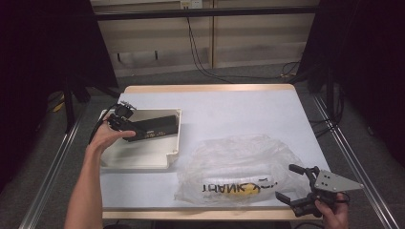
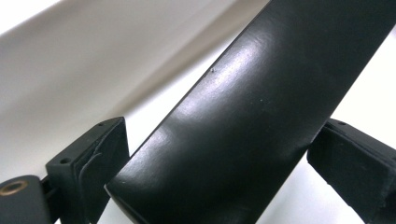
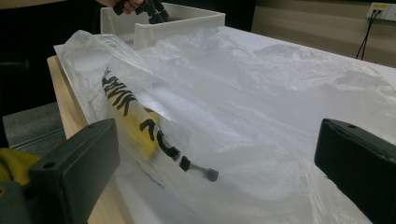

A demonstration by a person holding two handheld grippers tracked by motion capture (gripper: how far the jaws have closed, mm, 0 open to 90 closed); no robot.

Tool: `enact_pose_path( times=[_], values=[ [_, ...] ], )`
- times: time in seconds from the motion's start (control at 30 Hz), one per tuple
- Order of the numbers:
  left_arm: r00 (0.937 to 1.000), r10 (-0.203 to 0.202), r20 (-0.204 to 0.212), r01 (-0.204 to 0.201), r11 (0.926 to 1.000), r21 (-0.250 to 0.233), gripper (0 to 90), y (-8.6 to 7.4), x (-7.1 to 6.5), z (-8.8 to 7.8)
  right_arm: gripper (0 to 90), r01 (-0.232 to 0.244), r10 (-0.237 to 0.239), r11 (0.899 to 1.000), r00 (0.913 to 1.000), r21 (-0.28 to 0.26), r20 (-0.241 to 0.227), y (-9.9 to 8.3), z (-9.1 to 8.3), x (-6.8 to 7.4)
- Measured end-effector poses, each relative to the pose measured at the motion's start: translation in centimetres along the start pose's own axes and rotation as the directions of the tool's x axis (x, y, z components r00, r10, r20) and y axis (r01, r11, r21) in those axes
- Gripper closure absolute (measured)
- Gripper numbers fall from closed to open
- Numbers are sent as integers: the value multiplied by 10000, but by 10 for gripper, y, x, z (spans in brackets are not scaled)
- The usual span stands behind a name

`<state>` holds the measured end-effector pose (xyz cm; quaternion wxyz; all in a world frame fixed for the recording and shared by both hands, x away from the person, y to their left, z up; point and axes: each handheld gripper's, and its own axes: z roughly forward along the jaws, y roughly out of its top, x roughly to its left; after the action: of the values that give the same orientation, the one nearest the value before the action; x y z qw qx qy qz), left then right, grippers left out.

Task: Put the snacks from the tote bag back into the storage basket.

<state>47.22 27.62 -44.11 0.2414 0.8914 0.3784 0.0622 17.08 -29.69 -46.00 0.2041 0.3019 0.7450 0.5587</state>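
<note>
Two tongs are in use. My left tongs (image 1: pixel 125 125) sit at the 9 o'clock side of the worktop (image 1: pixel 239 109), inside the cream tray (image 1: pixel 175 143). Their jaws flank the near end of the black bar (image 1: pixel 155 127): in the left gripper view the black bar (image 2: pixel 252 121) runs diagonally between the two pads (image 2: pixel 100 158), with a sliver of gap showing at each side, so I judge the jaws not yet clamped and the bar not yet secured.

My right tongs (image 1: pixel 297 188) hang at 5 o'clock, off the near right corner of the worktop, jaws spread wide and holding nothing. They face the clear plastic bag (image 1: pixel 239 167), which lies crumpled on the near half of the worktop, just right of the tray. In the right gripper view the bag (image 3: pixel 261 93) carries black lettering over a yellow patch (image 3: pixel 140 128).

Step in hand, as I judge it: grip the bar and lift it out of the tray.

Procedure:
1. Square both pads on the bar's long edges before closing; a skewed grip will let the glossy surface slip.
2. Close firmly, then lift straight up to clear the tray wall at 3 o'clock.
3. Use the right tongs to pinch one layer of film at the bag's edge, not the bulk, should the mouth need opening.
</note>
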Motion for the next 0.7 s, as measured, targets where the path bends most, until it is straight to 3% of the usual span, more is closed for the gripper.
enact_pose_path(
  times=[0.27,0.37,0.47,0.5,0.53,0.6,0.63,0.7],
  values=[
    [9991,-327,-283,302,9960,-847,50,-13,2,-13,0,-16,16,10000,10000,-10,22,0,0,0],
    [9966,-619,-549,539,9892,-1365,63,-20,3,-22,0,1,-1,10000,10000,-30,3,0,1,0],
    [9920,-1085,-653,934,9749,-2019,67,-28,0,-31,0,4,-4,10000,10000,1,31,1,1,0],
    [9931,-994,-625,854,9769,-1959,80,-30,0,-34,0,10,-10,10000,10000,-15,44,1,0,0],
    [9907,-1099,-799,902,9716,-2186,127,-33,-2,-38,0,-23,24,10000,10000,-36,43,1,0,-1],
    [9906,-1069,-854,841,9681,-2362,194,-38,-5,-44,0,-54,54,10000,9999,-50,92,1,-1,-1],
    [9888,-1203,-888,921,9578,-2725,242,-40,-6,-46,0,-65,65,10000,10000,-71,66,1,-1,-1],
    [9860,-1231,-1124,850,9513,-2962,292,-42,-9,-53,0,-79,79,9999,9999,-66,74,1,-1,-1]
  ],
)
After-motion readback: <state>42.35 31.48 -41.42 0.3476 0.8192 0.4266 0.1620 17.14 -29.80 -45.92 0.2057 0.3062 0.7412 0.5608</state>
